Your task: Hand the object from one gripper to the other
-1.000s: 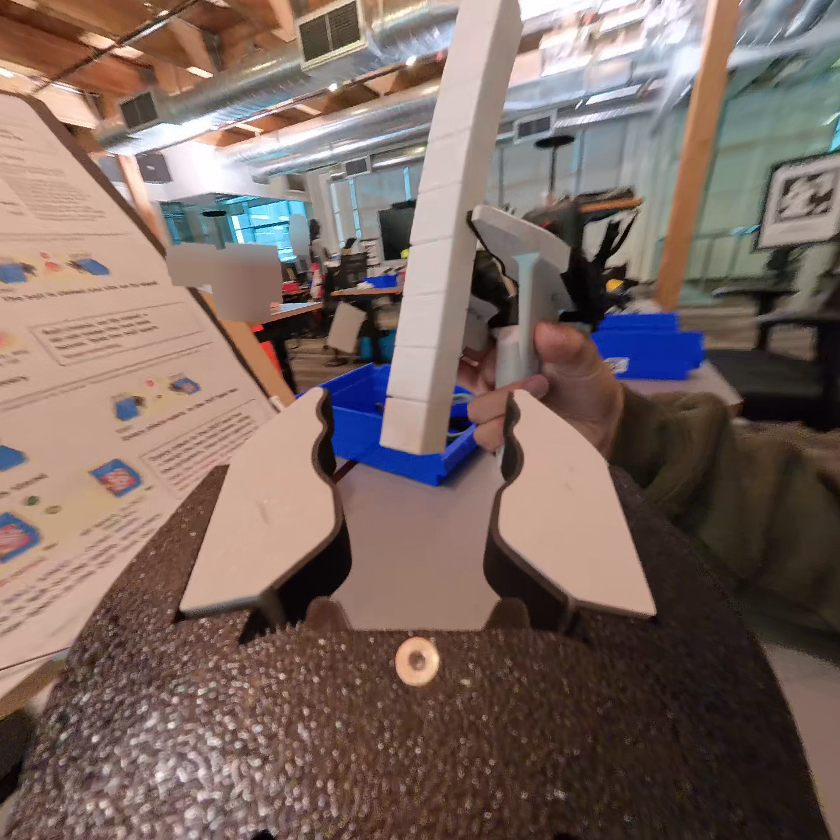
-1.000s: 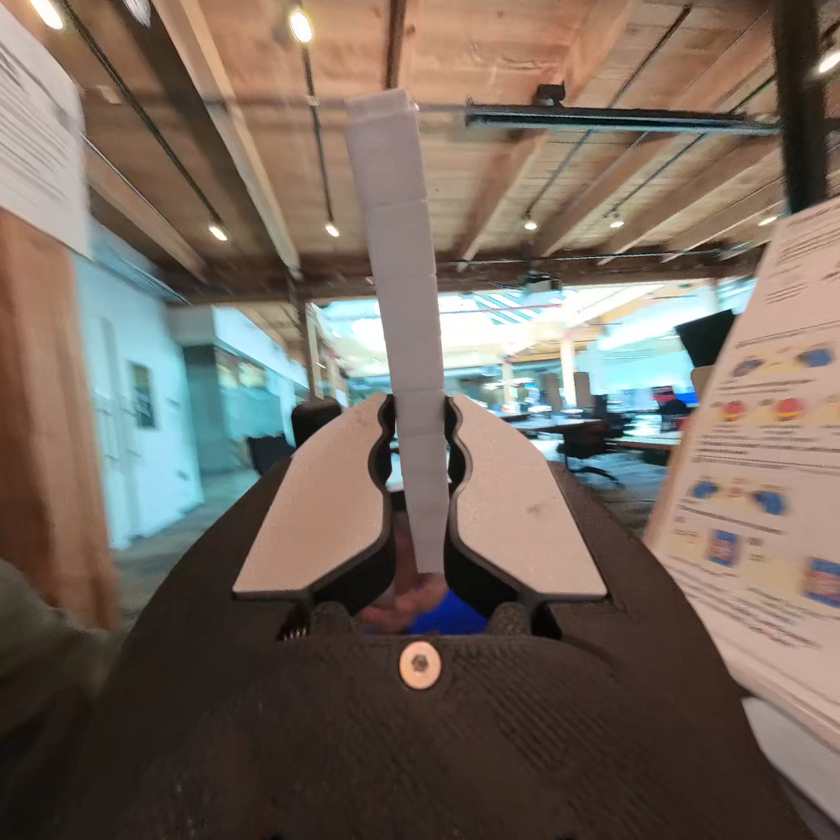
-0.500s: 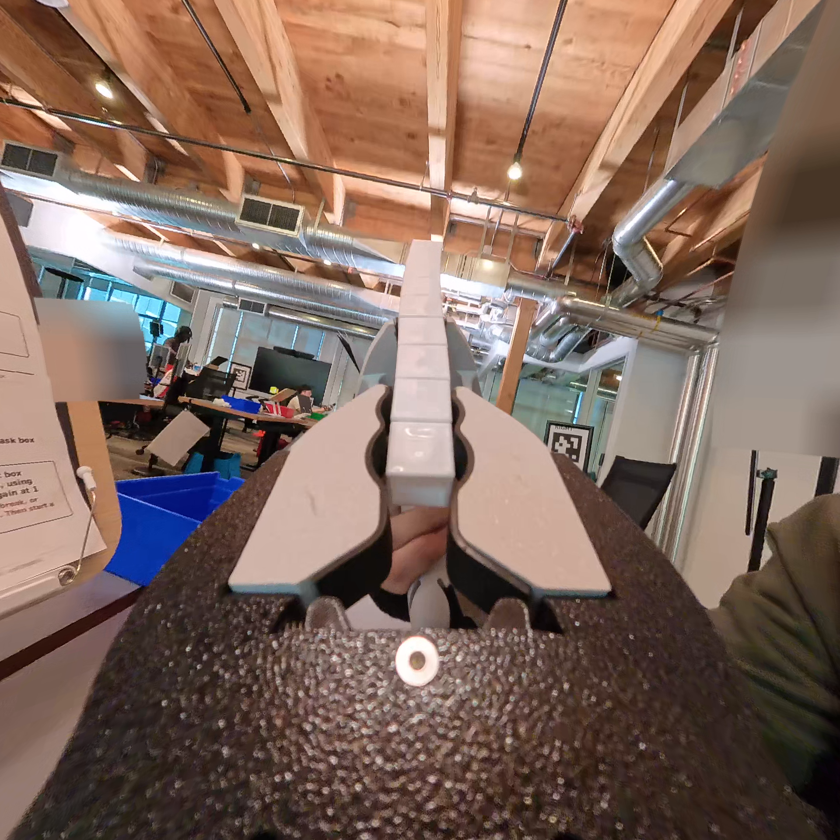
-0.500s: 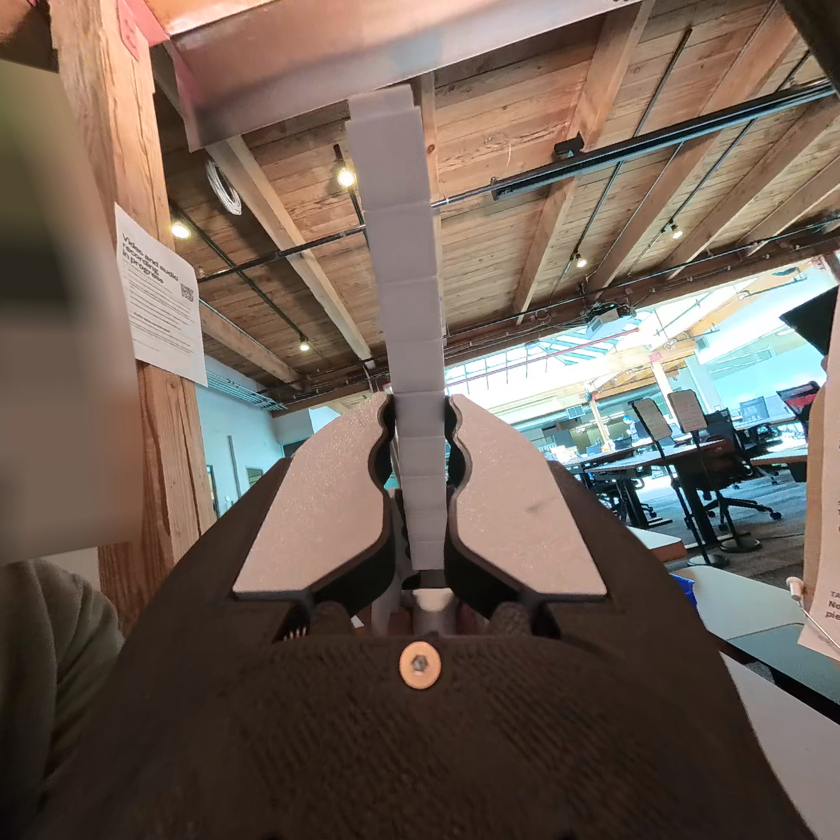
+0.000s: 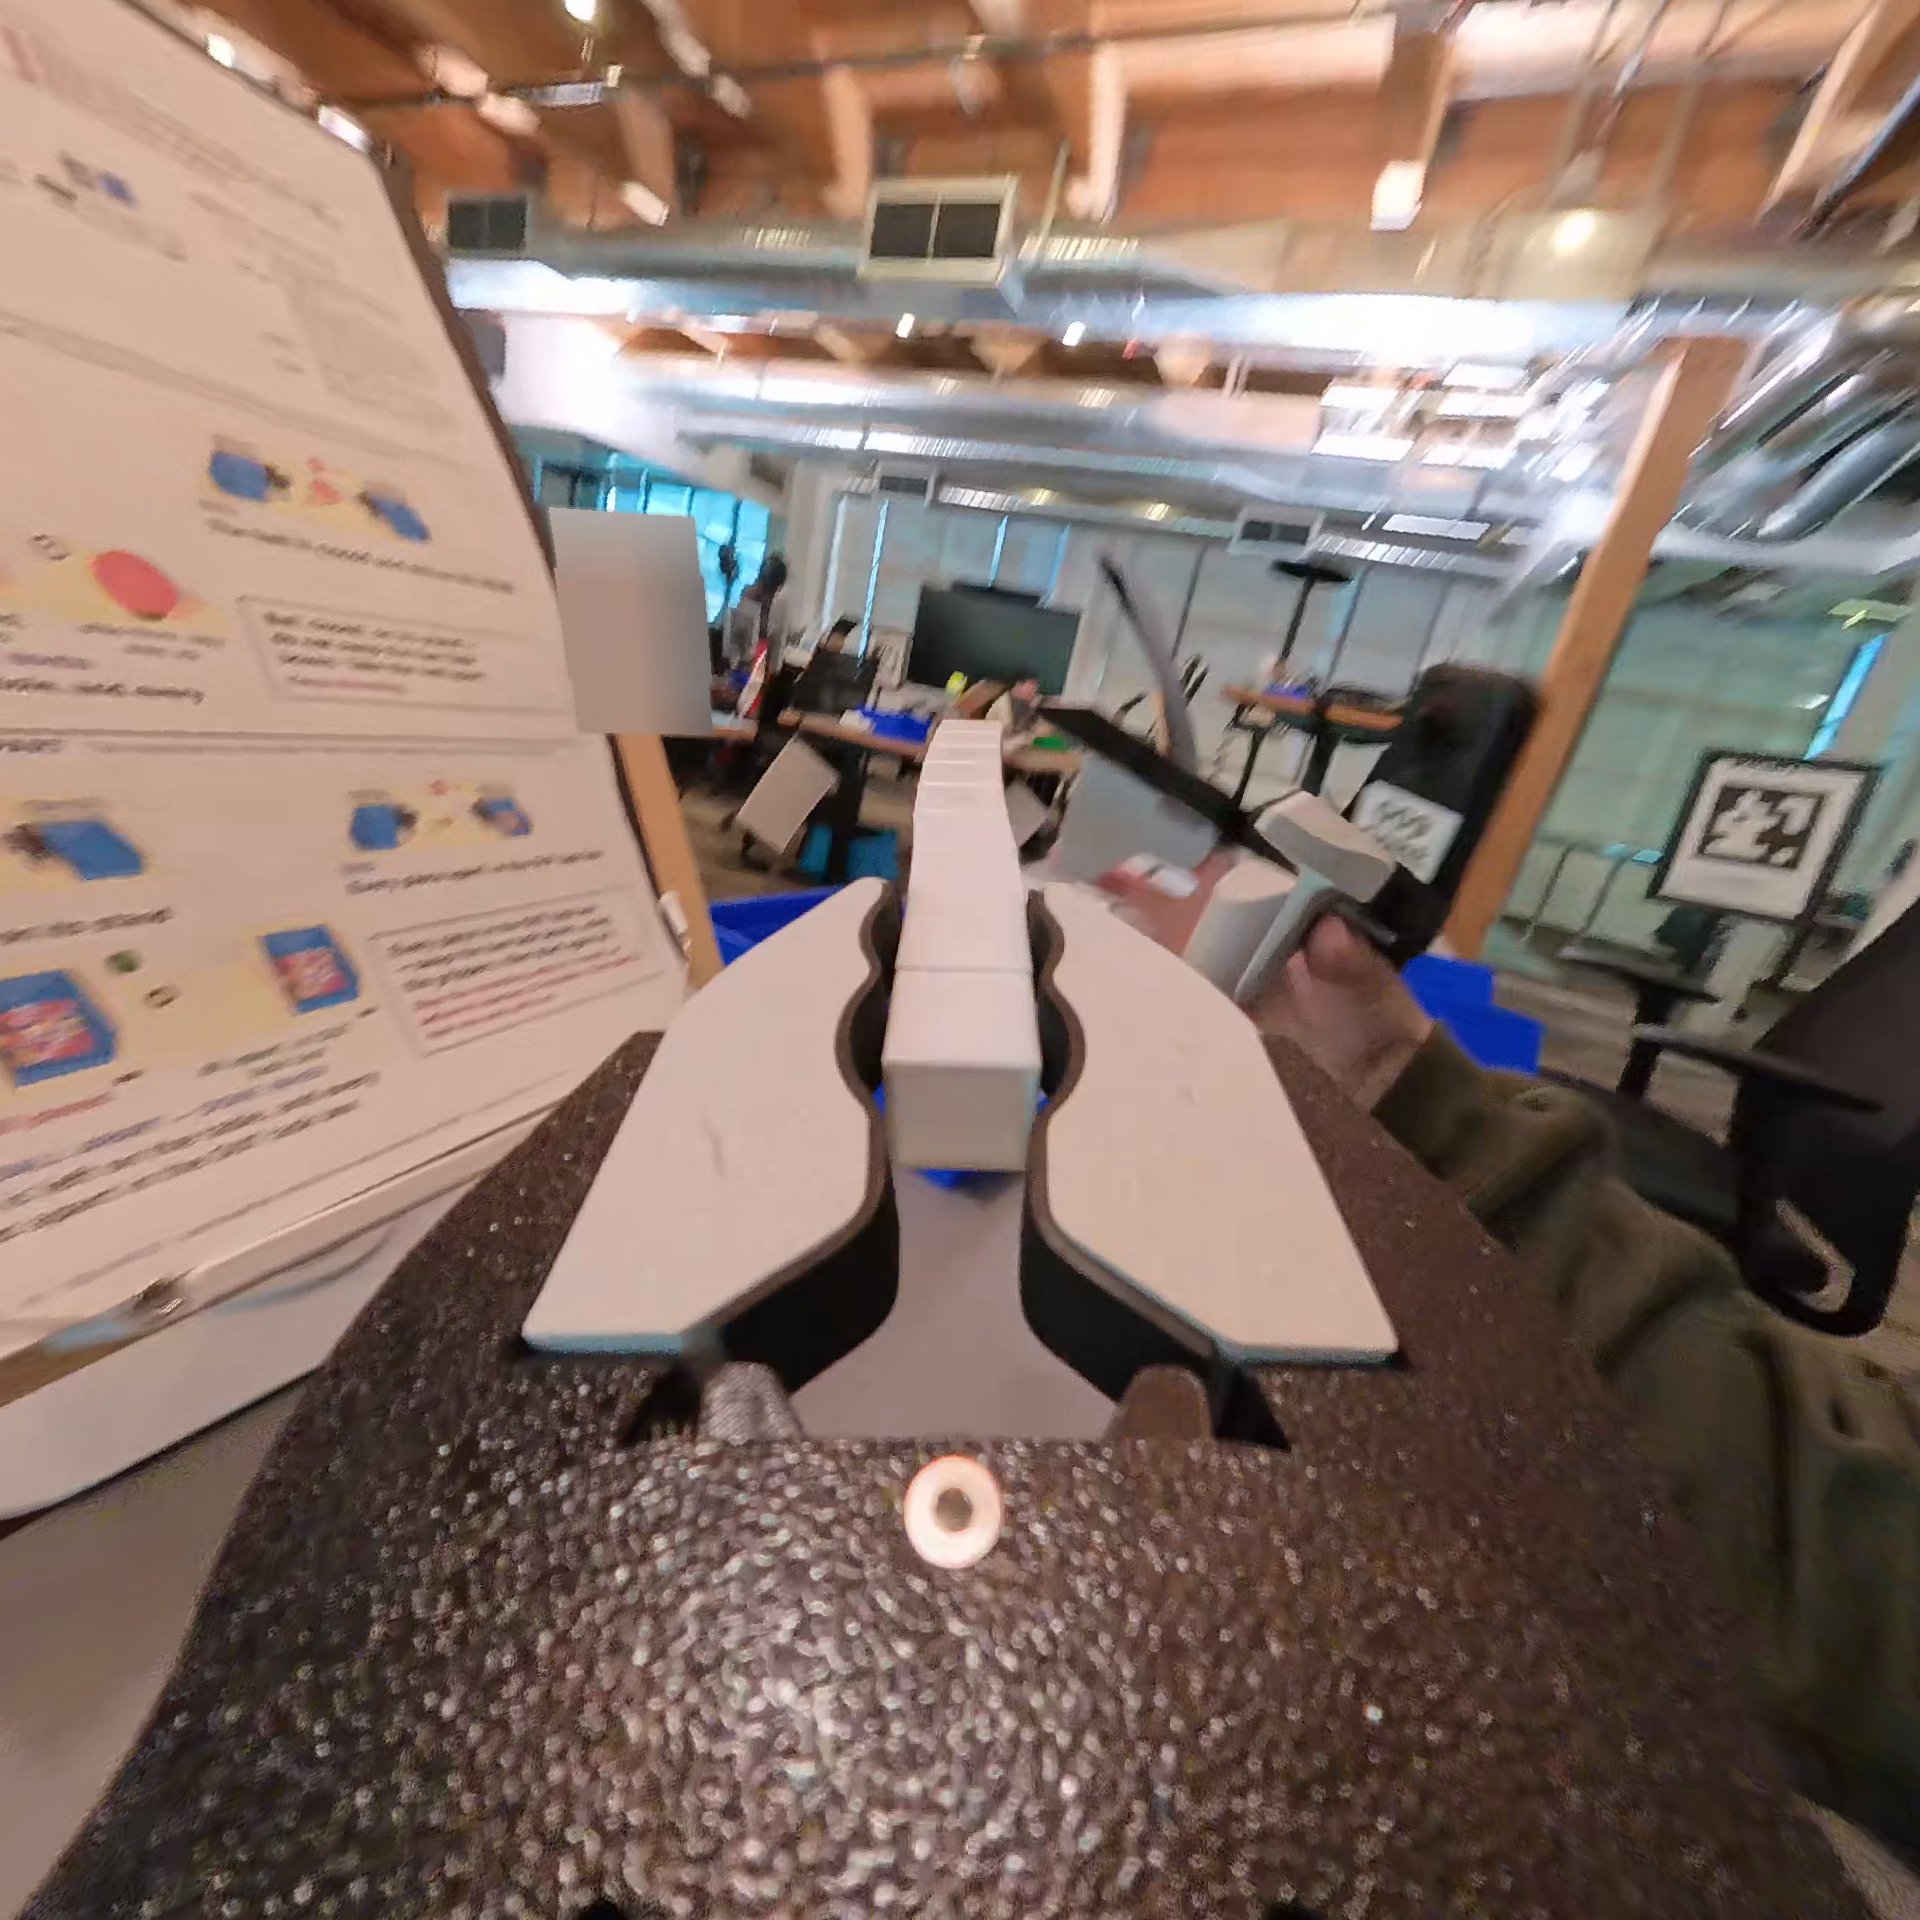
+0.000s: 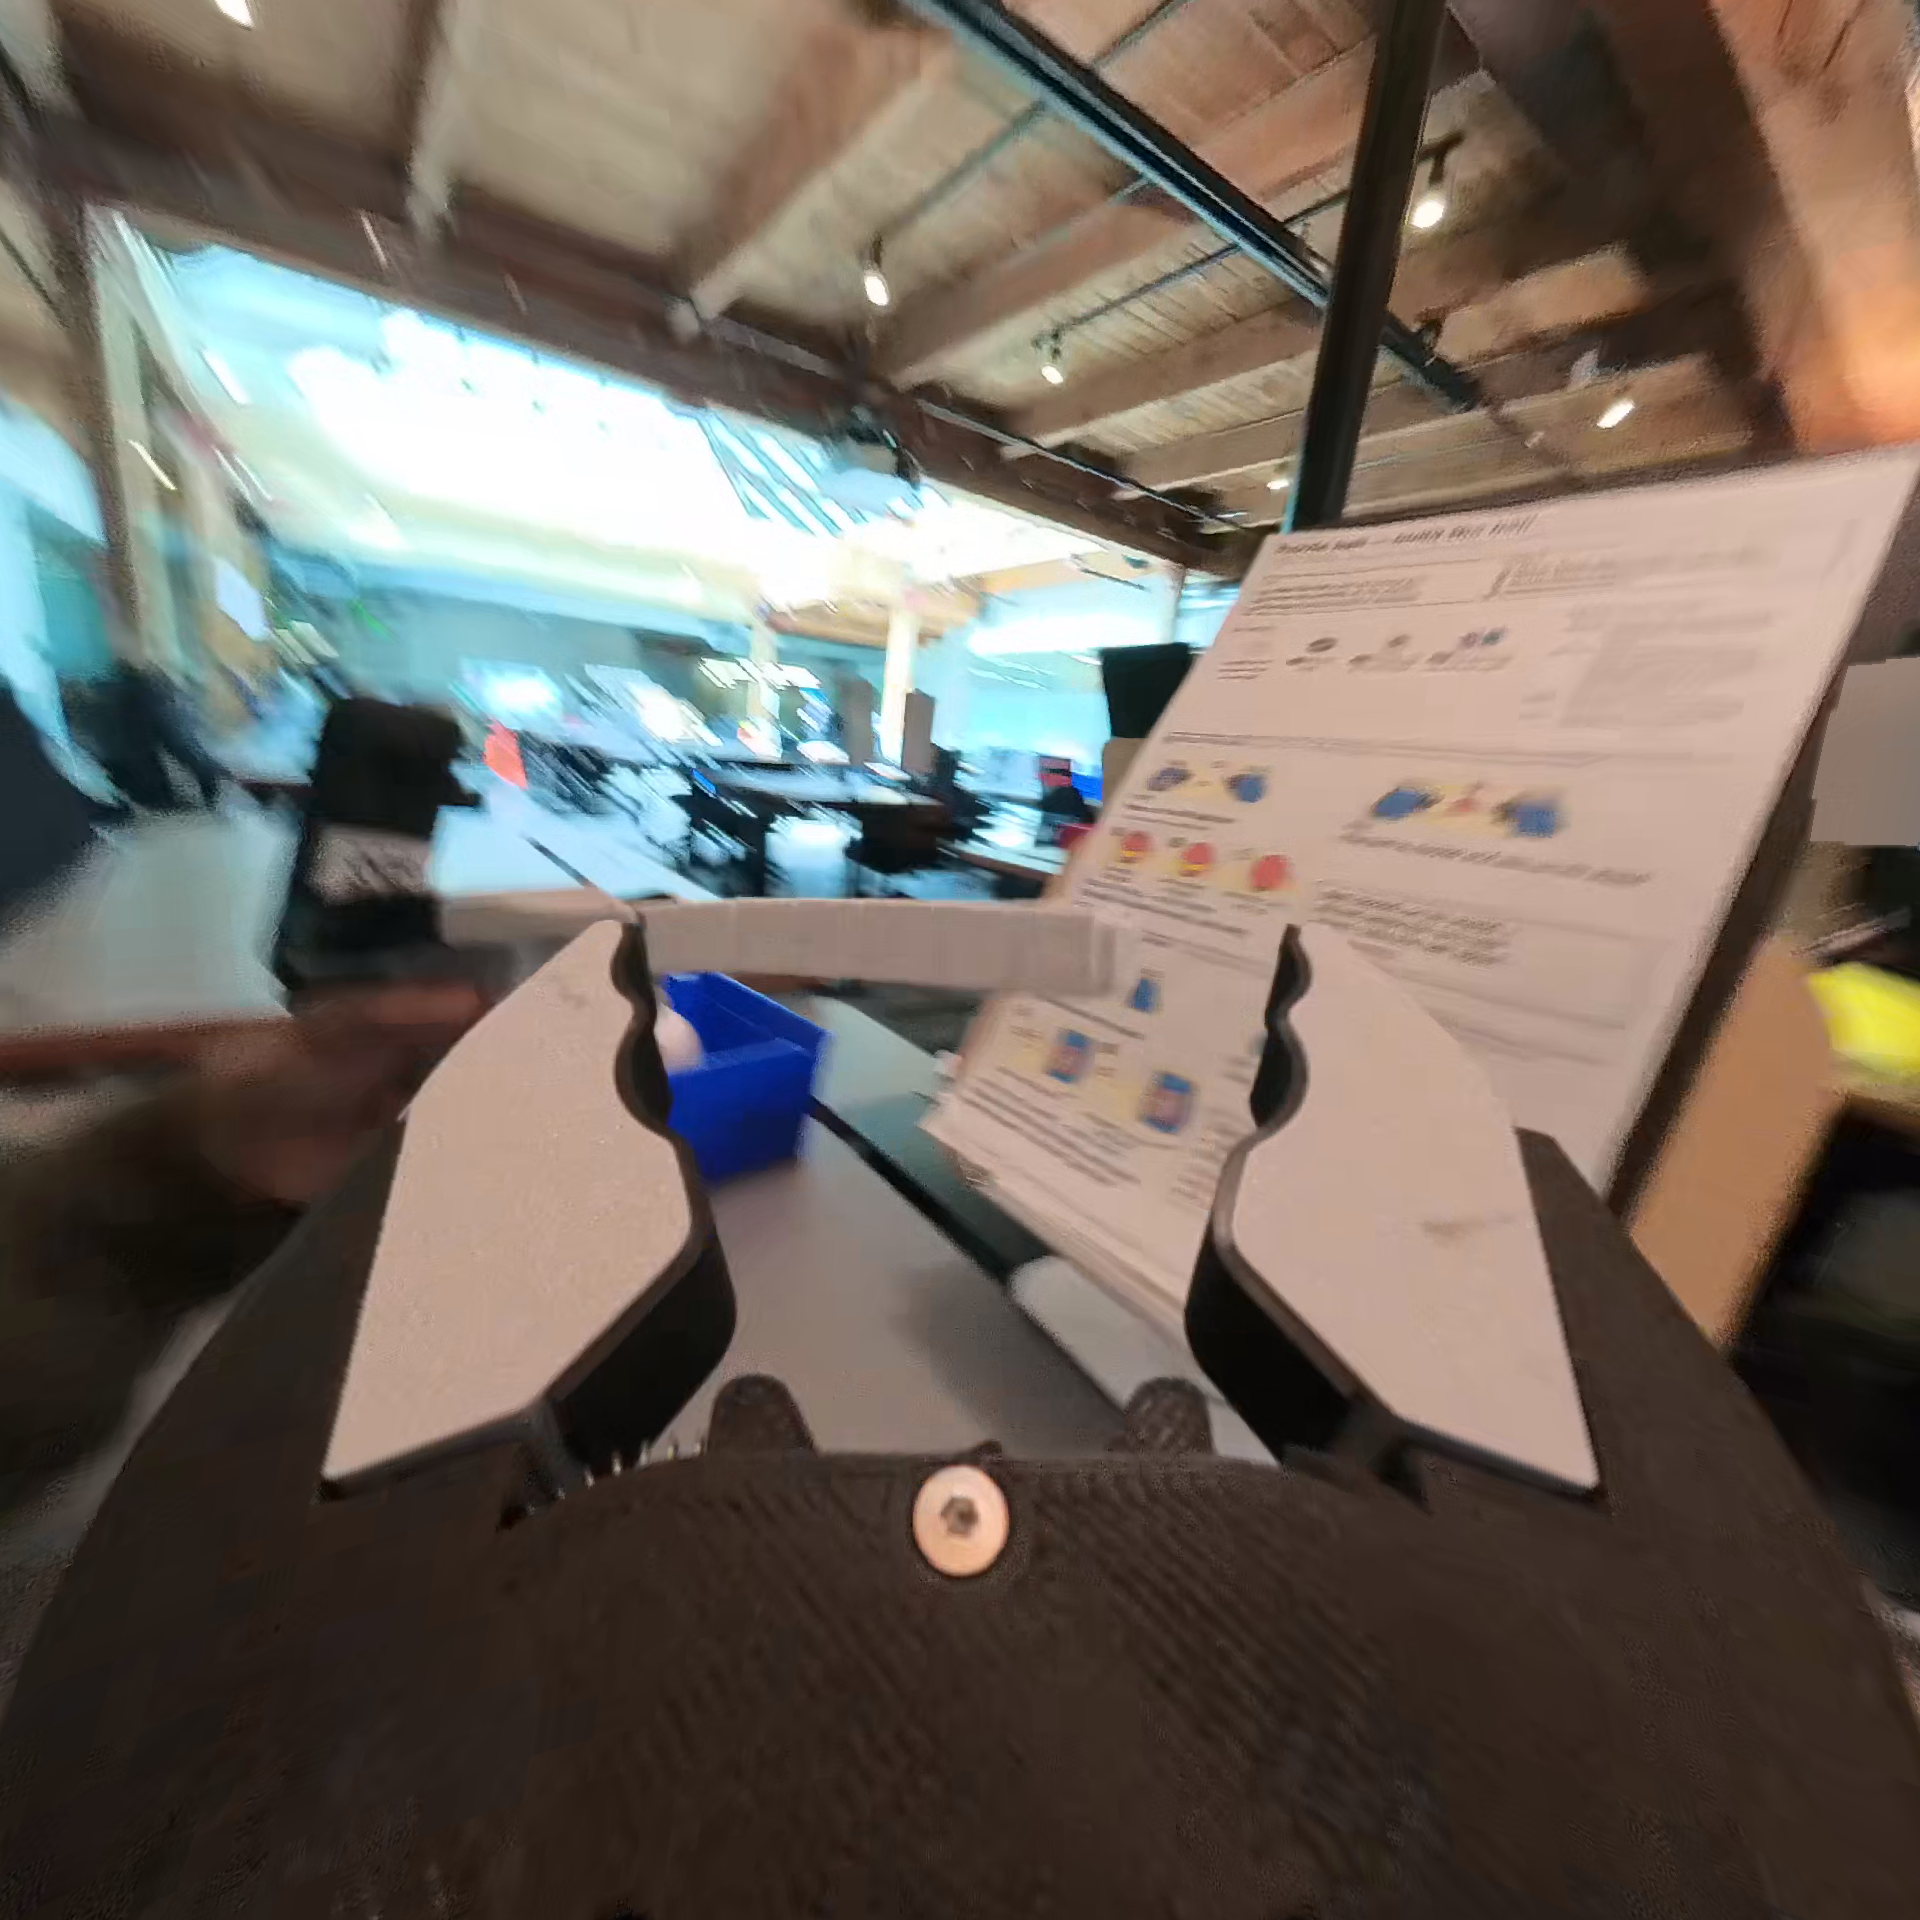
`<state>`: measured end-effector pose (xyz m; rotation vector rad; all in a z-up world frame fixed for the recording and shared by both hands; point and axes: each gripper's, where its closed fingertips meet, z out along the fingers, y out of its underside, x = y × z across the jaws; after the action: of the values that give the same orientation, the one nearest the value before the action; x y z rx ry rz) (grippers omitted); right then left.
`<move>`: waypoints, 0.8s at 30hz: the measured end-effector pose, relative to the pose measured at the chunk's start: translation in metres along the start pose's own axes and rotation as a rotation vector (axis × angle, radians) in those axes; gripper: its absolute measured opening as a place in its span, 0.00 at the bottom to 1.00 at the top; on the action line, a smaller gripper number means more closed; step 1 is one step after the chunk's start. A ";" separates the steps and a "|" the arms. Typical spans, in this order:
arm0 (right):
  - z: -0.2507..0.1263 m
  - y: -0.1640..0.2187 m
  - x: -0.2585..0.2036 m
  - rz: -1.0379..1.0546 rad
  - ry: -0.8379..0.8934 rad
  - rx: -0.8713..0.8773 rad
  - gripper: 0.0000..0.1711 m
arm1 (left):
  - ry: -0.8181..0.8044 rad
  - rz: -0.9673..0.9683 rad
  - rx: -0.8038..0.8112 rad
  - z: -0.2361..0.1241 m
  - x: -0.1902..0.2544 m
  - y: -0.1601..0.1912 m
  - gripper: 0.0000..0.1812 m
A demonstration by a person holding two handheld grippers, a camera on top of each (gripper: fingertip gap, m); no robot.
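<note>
Segmented white bar (image 5: 966, 966) sits clamped near its end between the fingers of our left tool (image 5: 961, 1039), jutting forward over the surface (image 6: 894, 1299). Our right tool (image 6: 961, 1049) stands wide apart and empty, just beside the bar, with the blue bin (image 6: 743, 1081) below. The transfer looks complete to us. The risk is leverage: we grip one end of a long jointed piece, so a quick swing could droop or twist it loose.

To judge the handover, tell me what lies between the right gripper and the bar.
Nothing, by the right wrist view: the open right gripper faces the white bar, which crosses just past its fingertips, clamped in the left gripper.
</note>
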<state>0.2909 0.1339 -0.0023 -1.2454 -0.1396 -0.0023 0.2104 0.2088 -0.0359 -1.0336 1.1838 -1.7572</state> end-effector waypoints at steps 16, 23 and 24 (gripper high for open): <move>0.033 0.065 -0.039 -1.266 0.050 -0.348 0.15 | 0.019 -0.007 -0.235 0.001 0.015 0.020 0.13; 0.036 0.082 -0.044 -1.350 -0.007 -0.476 0.13 | -0.014 -0.018 -0.321 -0.005 0.009 0.031 0.13; 0.037 0.083 -0.047 -1.341 -0.018 -0.468 0.13 | -0.002 -0.035 -0.322 -0.007 0.008 0.031 0.13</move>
<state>0.2472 0.1915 -0.0742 -1.3993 -1.0084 -1.2362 0.2051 0.1950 -0.0653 -1.2470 1.4891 -1.6227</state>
